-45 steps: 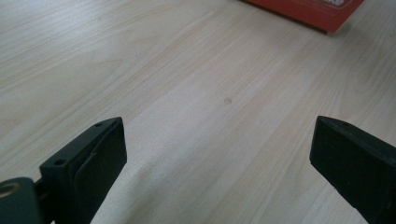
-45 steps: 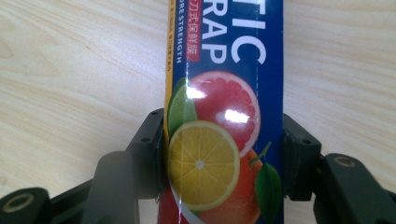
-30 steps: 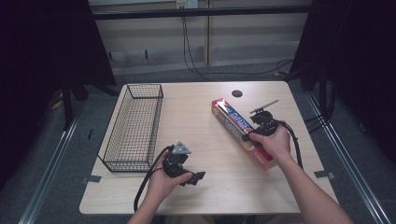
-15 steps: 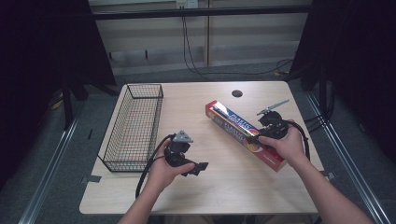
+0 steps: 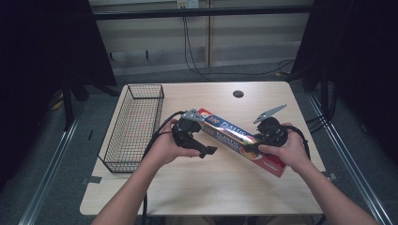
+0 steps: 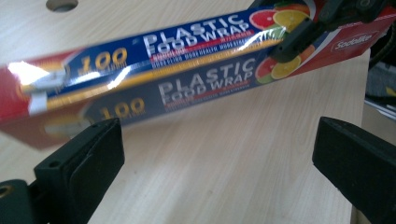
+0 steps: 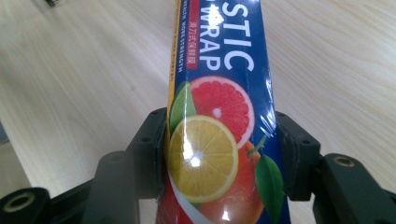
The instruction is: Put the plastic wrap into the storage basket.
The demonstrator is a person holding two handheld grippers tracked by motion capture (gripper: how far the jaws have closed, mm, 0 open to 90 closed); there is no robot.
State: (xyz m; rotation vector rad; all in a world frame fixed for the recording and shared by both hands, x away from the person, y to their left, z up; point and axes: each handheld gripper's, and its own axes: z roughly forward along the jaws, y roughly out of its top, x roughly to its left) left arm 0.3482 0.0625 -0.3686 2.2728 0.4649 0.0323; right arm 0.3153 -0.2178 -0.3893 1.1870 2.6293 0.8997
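A long red and blue plastic food wrap box [image 5: 234, 136] lies slantwise across the table's right half. My right gripper [image 5: 249, 147] is shut on the box [image 7: 219, 60] near its fruit-picture end, one jaw pressed on each long side. My left gripper [image 5: 204, 148] is held at the box's other end, just in front of it. In the left gripper view that gripper [image 6: 215, 154] stands wide open with bare table between its jaws, and the box [image 6: 187, 84] runs across just beyond them. I cannot tell whether the box rests on the table.
A black wire basket [image 5: 136, 126] stands along the left side of the wooden table [image 5: 206, 192]. A round cable hole [image 5: 238, 93] sits near the far edge. Cables trail from both grippers, and the table's edges drop to a grey floor.
The right gripper has swung the box leftward and flatter across the table. The left gripper has risen from the front of the table to the box's left end.
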